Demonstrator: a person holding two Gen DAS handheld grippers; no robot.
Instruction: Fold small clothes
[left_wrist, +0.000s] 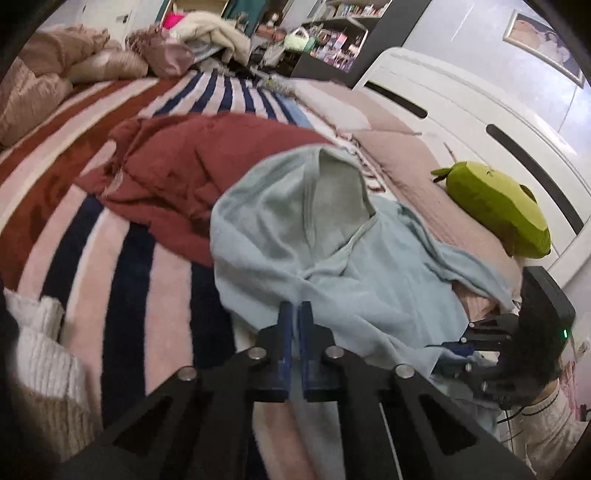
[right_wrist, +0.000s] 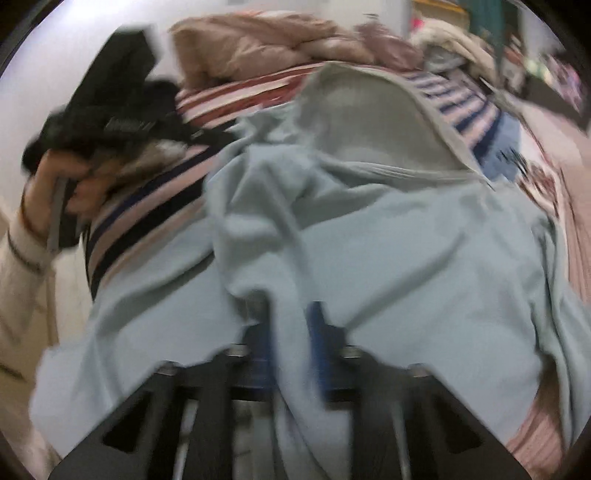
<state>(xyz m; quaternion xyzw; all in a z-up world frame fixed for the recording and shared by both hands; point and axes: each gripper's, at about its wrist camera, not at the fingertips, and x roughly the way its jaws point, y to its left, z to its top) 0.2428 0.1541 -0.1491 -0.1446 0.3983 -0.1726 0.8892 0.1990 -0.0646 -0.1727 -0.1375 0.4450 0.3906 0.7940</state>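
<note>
A light blue hoodie (left_wrist: 332, 258) lies crumpled on the striped blanket (left_wrist: 129, 258), hood up and away from me. My left gripper (left_wrist: 294, 308) is shut with nothing between its blue fingers, just at the hoodie's near edge. My right gripper (right_wrist: 291, 314) is shut on a fold of the light blue hoodie (right_wrist: 406, 258), which drapes over its fingers. The right gripper also shows in the left wrist view (left_wrist: 465, 347), at the hoodie's right edge. The left gripper and the hand holding it show at the left of the right wrist view (right_wrist: 110, 110).
A dark red garment (left_wrist: 184, 173) lies behind the hoodie. A green plush toy (left_wrist: 498, 210) rests by the white headboard (left_wrist: 461, 110). Beige bedding (left_wrist: 55, 74) is heaped at the far end. A white knit item (left_wrist: 40, 354) lies at near left.
</note>
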